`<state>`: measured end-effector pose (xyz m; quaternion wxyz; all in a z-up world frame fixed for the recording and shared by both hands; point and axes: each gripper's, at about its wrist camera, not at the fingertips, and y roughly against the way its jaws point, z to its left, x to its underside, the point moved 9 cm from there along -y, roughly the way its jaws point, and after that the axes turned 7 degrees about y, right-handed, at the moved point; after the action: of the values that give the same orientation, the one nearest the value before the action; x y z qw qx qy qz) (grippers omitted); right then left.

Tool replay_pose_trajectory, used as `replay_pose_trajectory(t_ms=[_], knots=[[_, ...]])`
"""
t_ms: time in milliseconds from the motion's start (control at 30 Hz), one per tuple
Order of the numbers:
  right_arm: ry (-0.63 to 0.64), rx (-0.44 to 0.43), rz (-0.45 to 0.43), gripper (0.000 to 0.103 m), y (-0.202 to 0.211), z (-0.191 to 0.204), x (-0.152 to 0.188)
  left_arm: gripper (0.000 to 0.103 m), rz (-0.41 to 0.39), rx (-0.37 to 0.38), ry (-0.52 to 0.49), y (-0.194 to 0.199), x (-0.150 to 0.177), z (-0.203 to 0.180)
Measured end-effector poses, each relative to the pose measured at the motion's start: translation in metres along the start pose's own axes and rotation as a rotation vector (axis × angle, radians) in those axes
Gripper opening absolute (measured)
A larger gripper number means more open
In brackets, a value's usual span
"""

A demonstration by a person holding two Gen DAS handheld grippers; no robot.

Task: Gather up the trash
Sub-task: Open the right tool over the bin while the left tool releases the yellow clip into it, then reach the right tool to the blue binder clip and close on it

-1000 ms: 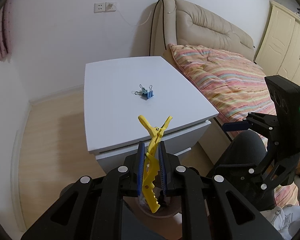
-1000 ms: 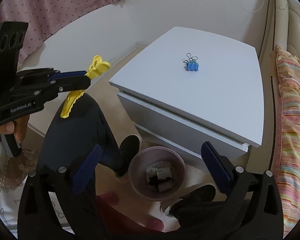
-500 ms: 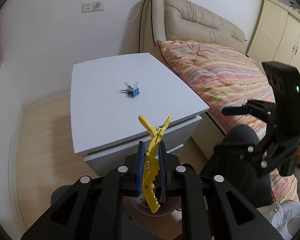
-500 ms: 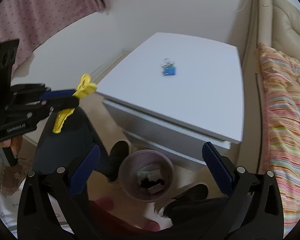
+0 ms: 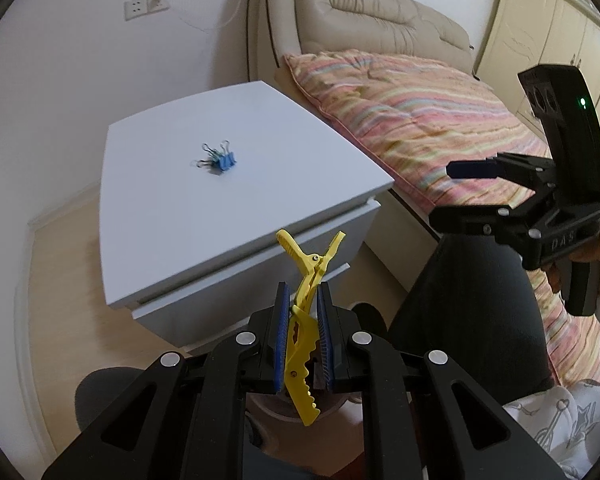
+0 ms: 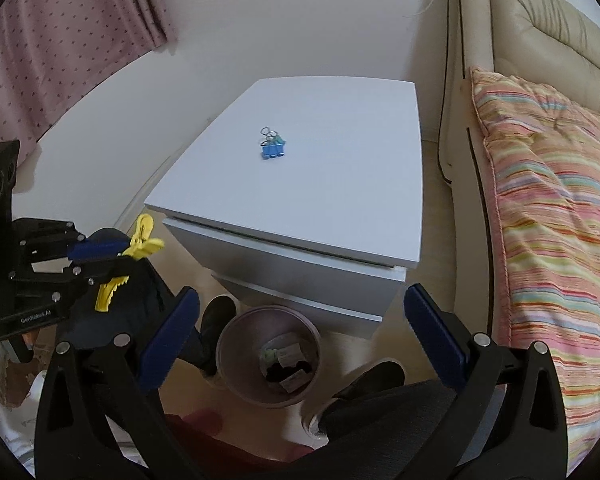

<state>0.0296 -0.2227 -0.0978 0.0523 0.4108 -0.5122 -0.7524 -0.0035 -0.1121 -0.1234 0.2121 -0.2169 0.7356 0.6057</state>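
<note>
Presently, your left tool [image 5: 303, 332] clenches the yellow clip [image 5: 305, 320] above the bin [image 6: 236, 328] (ready for dropping); your right tool [image 6: 300, 344] gapes empty.

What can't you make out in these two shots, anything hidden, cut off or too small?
- Trash bin, left wrist view: almost all hidden behind the left tongs and yellow clip.
- Bin contents, right wrist view: too small and dark to identify.
- Binder clips on the nightstand: bunched, count unclear.
- Right tongs: body cut off by the bottom edge.
</note>
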Motion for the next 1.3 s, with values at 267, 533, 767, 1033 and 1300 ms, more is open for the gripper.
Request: replay_pose_trajectory(t_ms=[267,533,767,1033,1300], knots=[[-0.019,-0.013,-0.002,0.100,-0.002,-0.005,0.003,0.067,0.020,0.010,0.001,-0.005,0.002,-0.002],[-0.015,-0.025,0.006,0.100,-0.006,0.001,0.004,0.095,-0.027,-0.062,0.058,-0.004,-0.001,0.018],[-0.007,-0.036,0.009,0.100,-0.010,0.007,0.004,0.095,-0.058,-0.081,0.094,0.003,-0.005,0.030],[0.004,-0.052,0.009,0.100,-0.014,0.013,0.002,0.095,-0.083,-0.086,0.125,0.007,-0.009,0.038],[0.045,-0.049,0.009,0.100,-0.023,0.017,-0.015,0.095,-0.113,-0.092,0.143,0.008,-0.020,0.051]])
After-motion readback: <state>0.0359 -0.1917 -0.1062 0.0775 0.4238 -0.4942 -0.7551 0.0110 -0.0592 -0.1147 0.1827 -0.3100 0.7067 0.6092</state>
